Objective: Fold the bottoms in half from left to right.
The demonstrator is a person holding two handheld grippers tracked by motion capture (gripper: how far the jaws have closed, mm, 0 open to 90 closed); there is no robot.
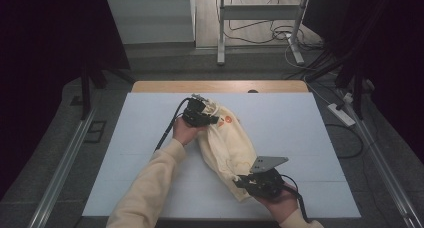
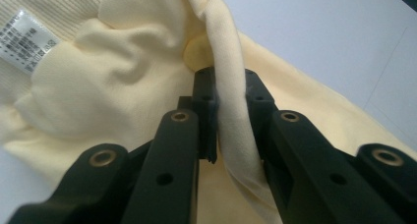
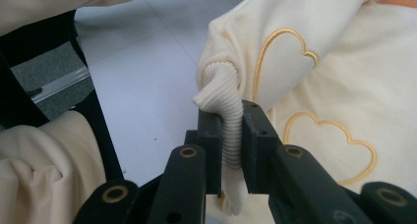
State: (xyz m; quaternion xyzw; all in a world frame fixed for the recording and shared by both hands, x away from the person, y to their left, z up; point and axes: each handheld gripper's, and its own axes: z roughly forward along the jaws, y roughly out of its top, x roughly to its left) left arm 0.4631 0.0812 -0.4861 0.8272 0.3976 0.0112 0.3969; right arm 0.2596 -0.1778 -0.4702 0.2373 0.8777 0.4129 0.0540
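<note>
In the high view, the pale yellow cotton garment with orange embroidery (image 1: 227, 145) lies bunched in the middle of the frame on the white foam-board table top (image 1: 300, 133), running from the upper centre down toward the lower right. My left gripper (image 1: 200, 113) has it at the upper end and my right gripper (image 1: 257, 182) at the lower end, so the cloth hangs slack between them. There is no box, bag or bin on the board, so nothing holds anything here.

In the left gripper view, my jaws are closed on a plain fold of the garment (image 2: 231, 101) in the centre of the frame; a white care label (image 2: 24, 42) sits in the upper left (so this looks like the inside near the neck or hem, I judge).

In the right gripper view, my jaws are clamped on a ribbed knit cuff or hem (image 3: 226, 111) at the centre, with outlined orange hearts (image 3: 314, 140) on the fabric to the right.

I judge the garment light, soft and limp: it will sag and fold wherever it is unsupported, and thin folds may slip. The ribbed edge is thicker and the surer hold; seams and hems are best.
</note>
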